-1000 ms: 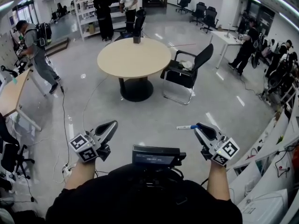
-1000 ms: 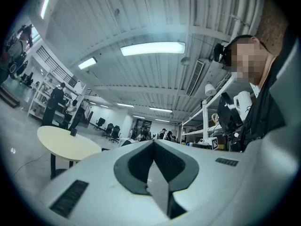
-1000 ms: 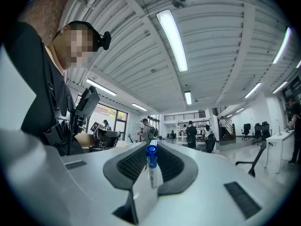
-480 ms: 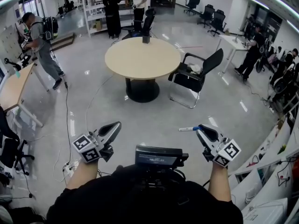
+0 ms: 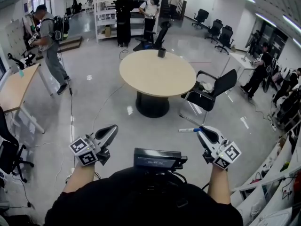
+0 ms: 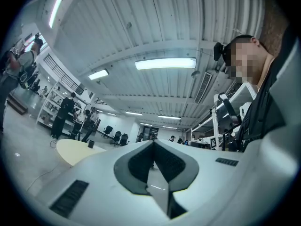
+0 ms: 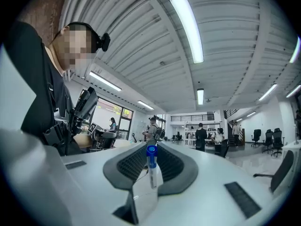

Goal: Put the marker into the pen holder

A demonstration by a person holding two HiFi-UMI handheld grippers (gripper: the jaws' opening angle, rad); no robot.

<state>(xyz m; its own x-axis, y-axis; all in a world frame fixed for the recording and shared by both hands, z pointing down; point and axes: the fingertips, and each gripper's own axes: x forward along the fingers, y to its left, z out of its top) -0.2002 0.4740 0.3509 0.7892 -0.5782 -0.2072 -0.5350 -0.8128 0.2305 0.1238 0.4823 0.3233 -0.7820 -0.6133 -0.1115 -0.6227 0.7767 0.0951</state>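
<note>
Right tool (image 5: pixel 202 130) grips the marker; left tool (image 5: pixel 110 130) is closed on nothing. Round desk (image 5: pixel 157 74) stands at twelve o'clock, well apart, with the dark pen holder (image 5: pixel 161 53) at its far rim. Marker (image 5: pixel 189 130) juts toward nine o'clock. Carrying step, I judge: next comes approaching the desk.

**Stock count: open office floor**

- Grippers: two, the left gripper (image 5: pixel 112 128) and the right gripper (image 5: pixel 202 129).
- Marker (image 5: pixel 189 130): one, blue-capped.
- Round table (image 5: pixel 157 76): one.
- Pen holder (image 5: pixel 161 53): one, dark.
- Rectangular desks: two, a wooden desk (image 5: pixel 16 93) and a white desk (image 5: pixel 238 59).
- Black office chairs: at least five, including the nearest chair (image 5: pixel 209 91). The far ones are too small for a sure tally.
- Standing persons: at least five, including the person with backpack (image 5: pixel 47 36).
- Shelf unit (image 5: pixel 106 6): one.
</note>
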